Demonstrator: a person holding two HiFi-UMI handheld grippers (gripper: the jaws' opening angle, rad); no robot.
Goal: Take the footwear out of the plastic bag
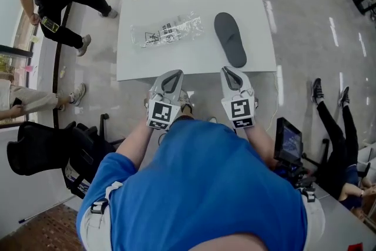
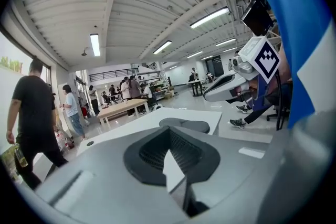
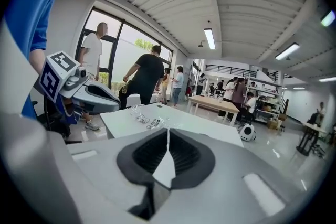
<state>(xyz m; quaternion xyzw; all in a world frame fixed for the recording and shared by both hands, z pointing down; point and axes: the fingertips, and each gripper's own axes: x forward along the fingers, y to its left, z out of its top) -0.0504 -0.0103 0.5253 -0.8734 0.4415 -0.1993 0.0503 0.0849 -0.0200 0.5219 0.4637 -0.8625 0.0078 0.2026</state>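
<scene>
Blue short-sleeved tee (image 1: 205, 185), pretty loose fit, with light beige bottoms (image 1: 93, 229) and a little black buckle strap (image 1: 100, 206) clipped at the left hip. The two tools are the same build. Left tool (image 1: 172, 78) and right tool (image 1: 231, 76) both have smooth light-grey plastic shells, sort of teardrop shaped from above and narrowing toward the tip. Up close, the inside faces have a dark grey ribbed lining (image 3: 185, 157) set into the pale shell. At the back of each tool sits a marker cube (image 1: 163, 113), white with chunky black square patterns on its faces.
</scene>
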